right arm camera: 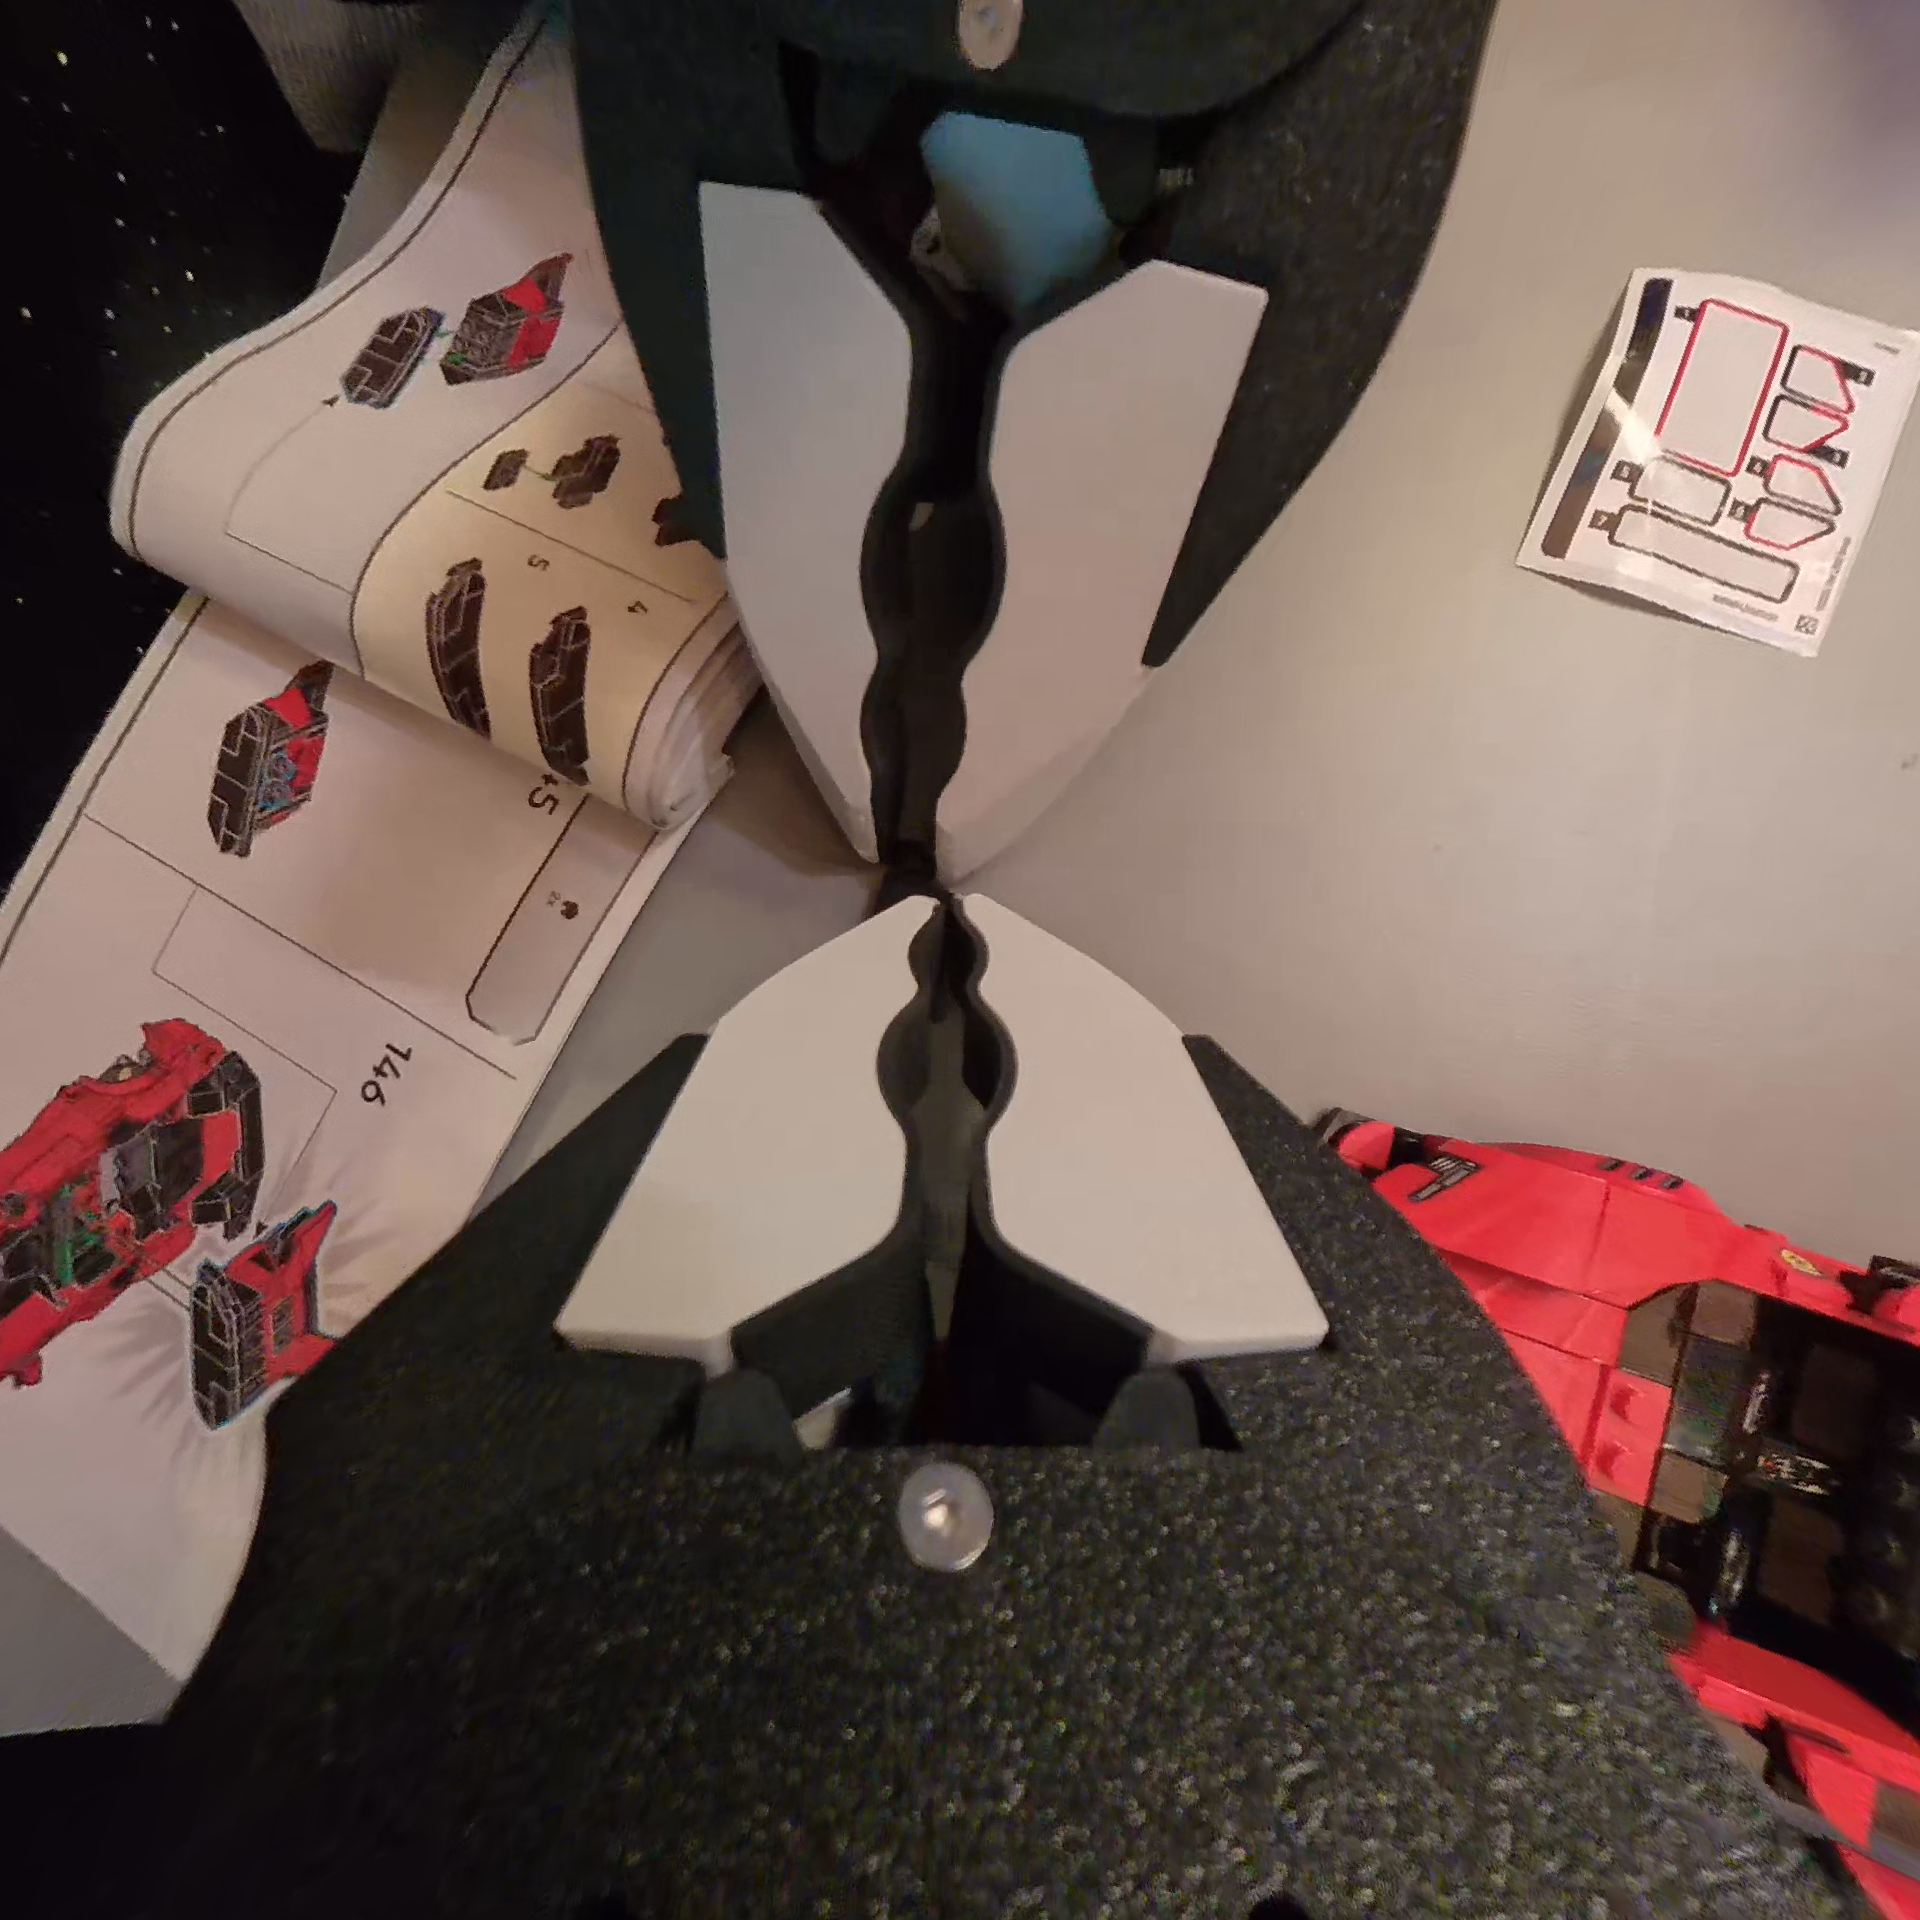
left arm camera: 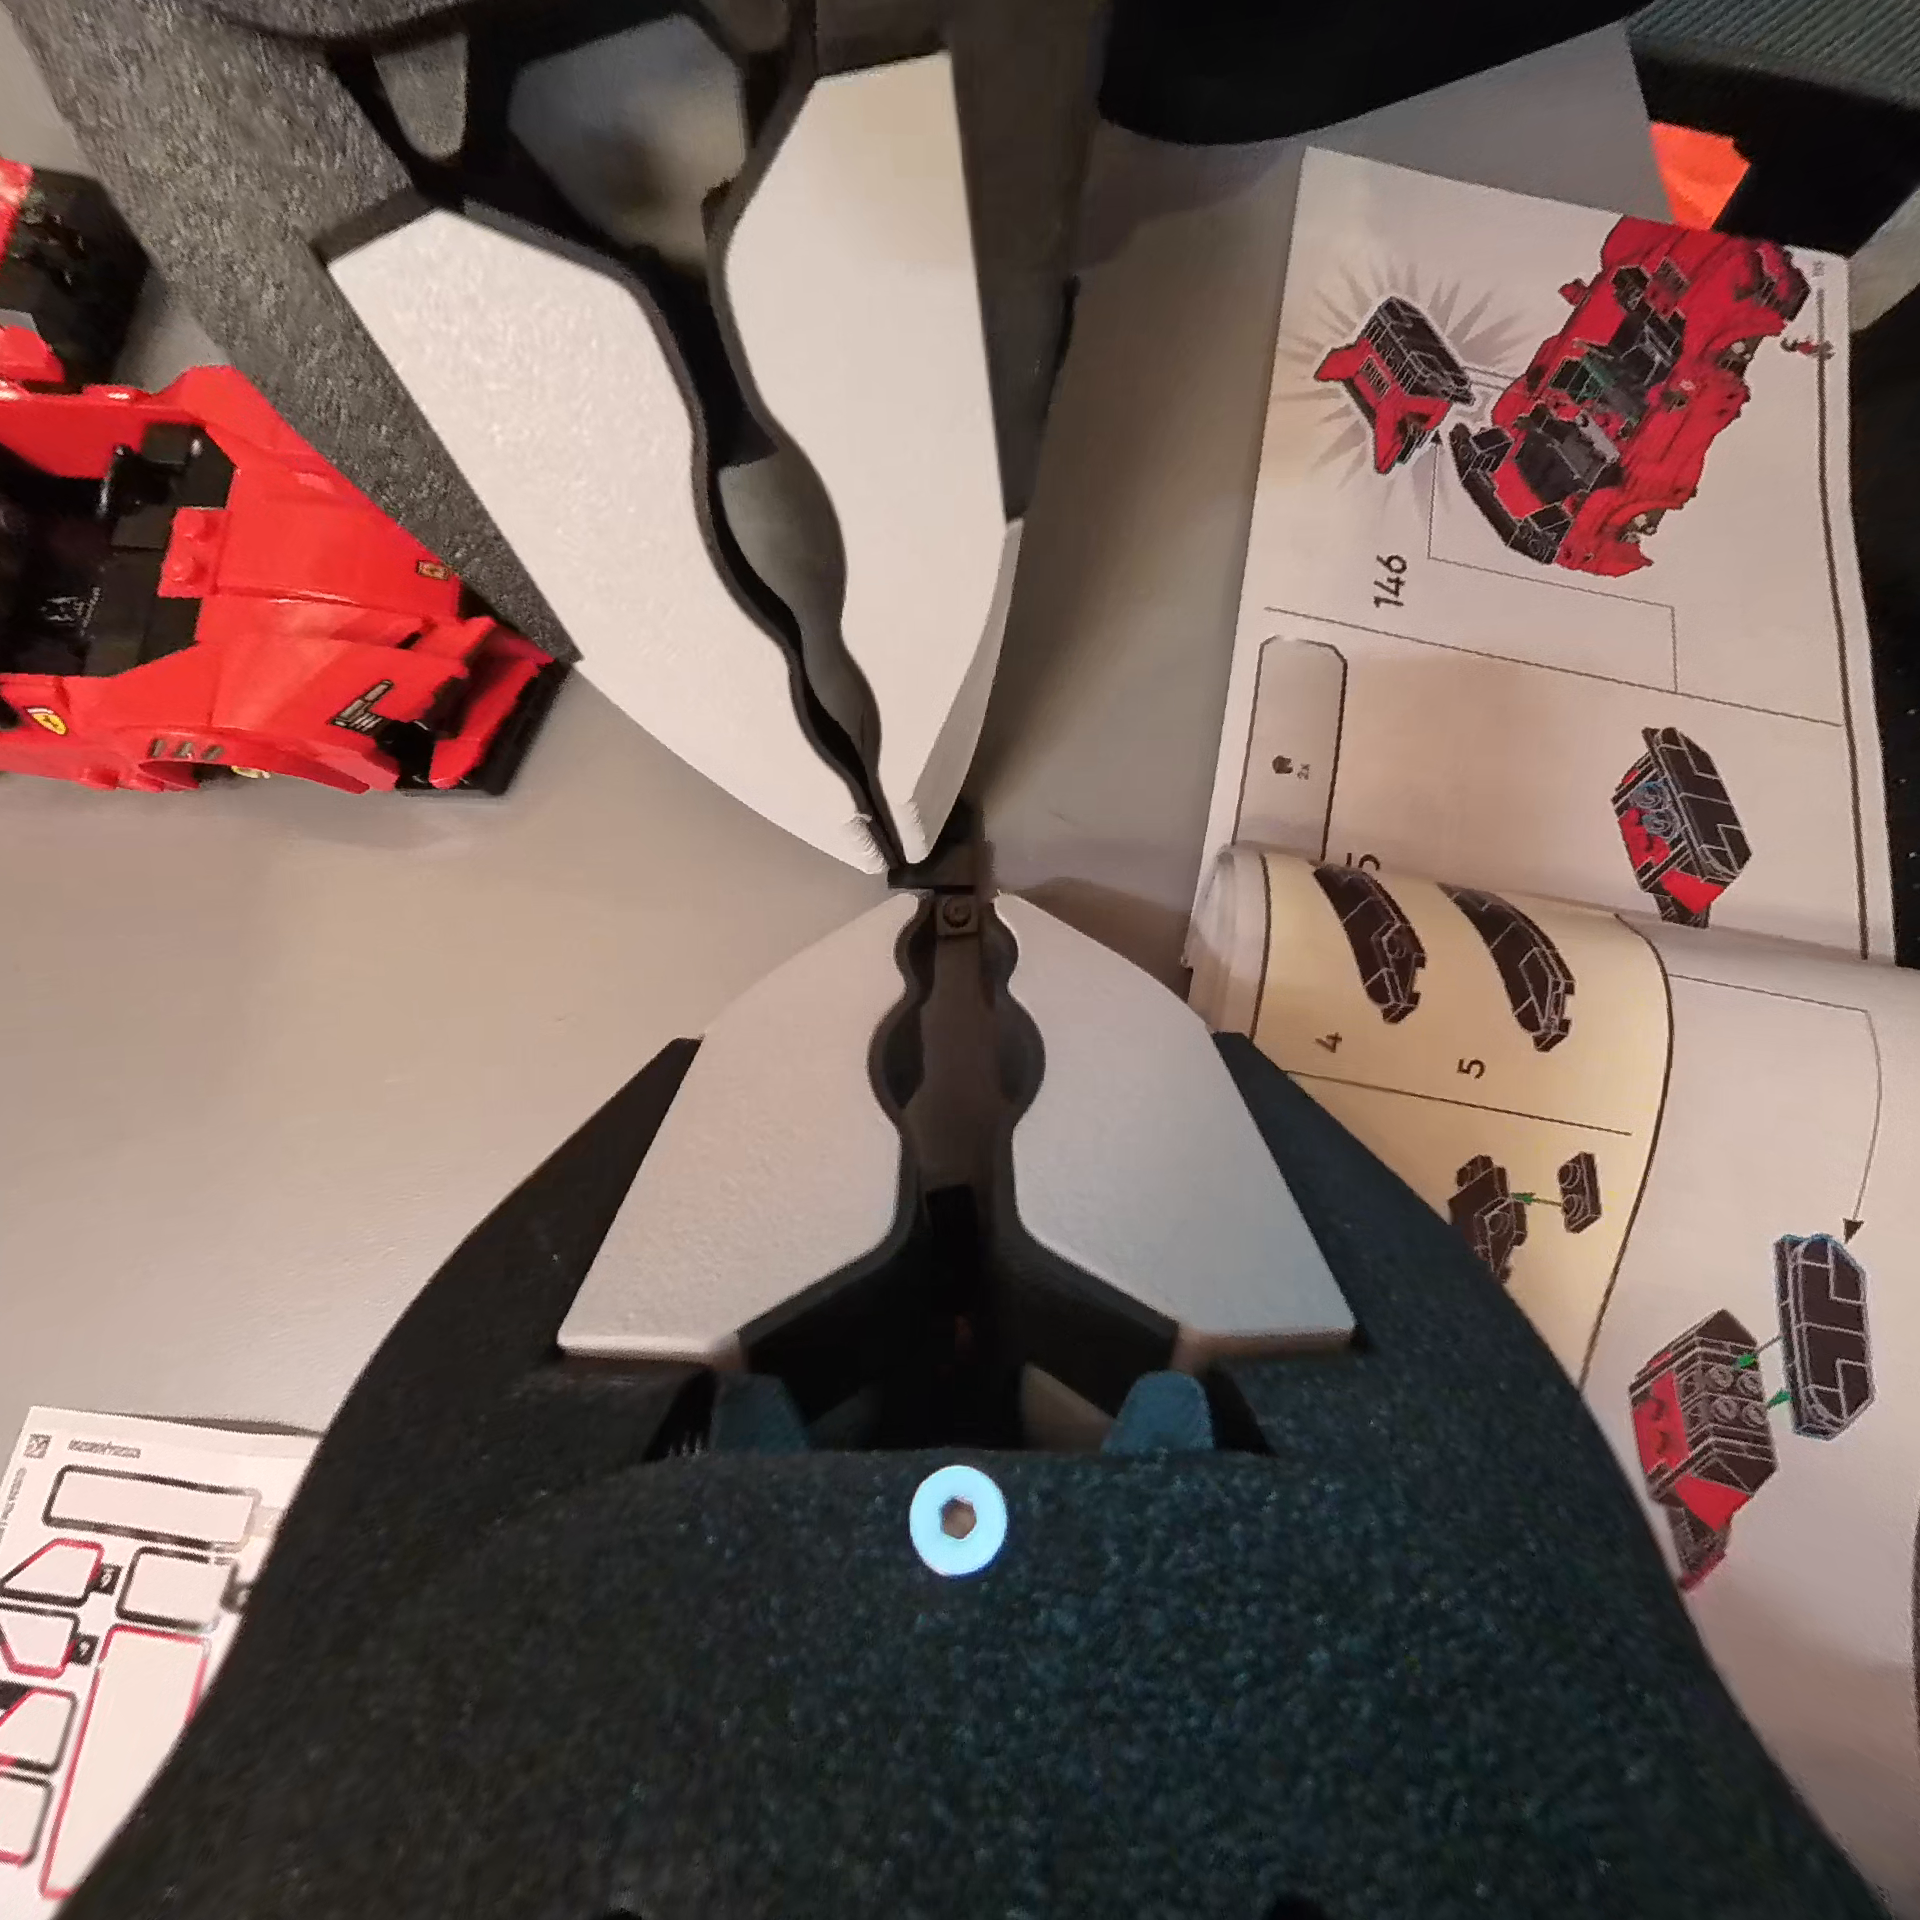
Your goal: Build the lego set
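My left gripper is shut on a small black lego piece with one stud on top, held above the grey table. My right gripper faces it tip to tip with its fingers shut together. In the left wrist view the right gripper comes down from the top, and its tips touch a flat black part at the end of the held piece. In the right wrist view the left gripper comes from the top with the dark piece between its tips.
A red and black lego car stands at the left, and shows at the lower right in the right wrist view. An open instruction booklet lies at the right, and a sticker sheet at the lower left. Both grippers' tips are close together, under 4 cm apart.
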